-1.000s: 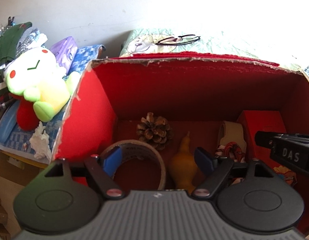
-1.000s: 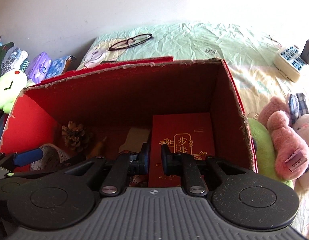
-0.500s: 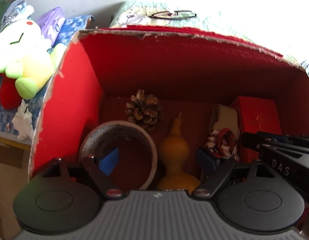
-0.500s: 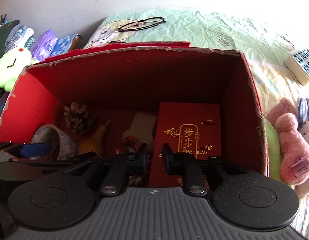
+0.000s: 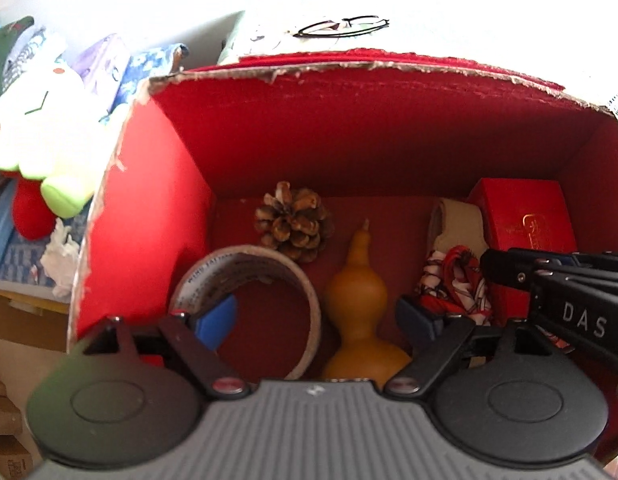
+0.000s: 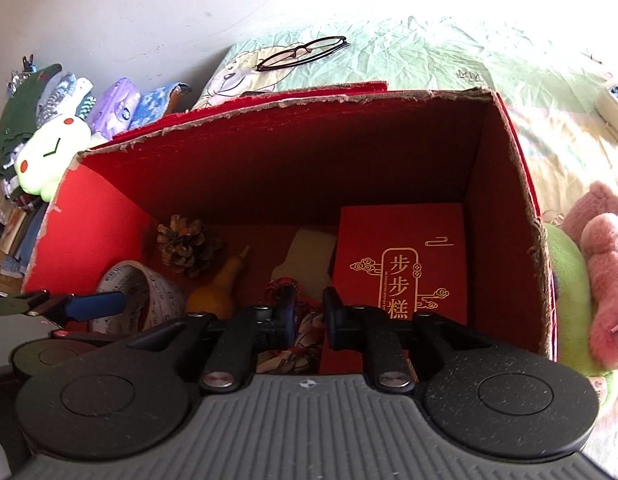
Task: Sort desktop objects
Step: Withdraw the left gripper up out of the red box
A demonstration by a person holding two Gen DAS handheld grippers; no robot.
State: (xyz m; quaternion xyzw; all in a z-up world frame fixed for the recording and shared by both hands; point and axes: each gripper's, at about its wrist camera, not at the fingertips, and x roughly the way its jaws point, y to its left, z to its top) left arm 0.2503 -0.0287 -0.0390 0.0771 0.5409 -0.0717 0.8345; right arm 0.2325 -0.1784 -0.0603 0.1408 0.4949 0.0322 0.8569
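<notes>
An open red cardboard box (image 5: 149, 200) holds a pine cone (image 5: 293, 220), a tape roll (image 5: 245, 258), a yellow gourd (image 5: 357, 280), a red-and-white cloth (image 5: 457, 280) and a red gift box (image 6: 401, 248) with gold characters. My left gripper (image 5: 315, 320) hangs inside with its jaws opening wide. One blue finger stands within the tape ring and the gourd sits between the fingers, untouched. My right gripper (image 6: 311, 314) hovers over the cloth (image 6: 281, 284) beside the gift box. Its jaws are opening a little and its pads press on nothing.
A beige piece (image 5: 457, 220) leans behind the cloth. Glasses (image 6: 301, 52) lie on the green sheet beyond the box. A white-and-green plush (image 5: 41, 120) sits to the box's left, and pink plush toys (image 6: 605, 272) to its right. The box walls (image 6: 505, 184) stand tall around both grippers.
Both views have tipped further down toward the box floor. The left finger now shows inside the tape ring. The right jaws have parted slightly.
</notes>
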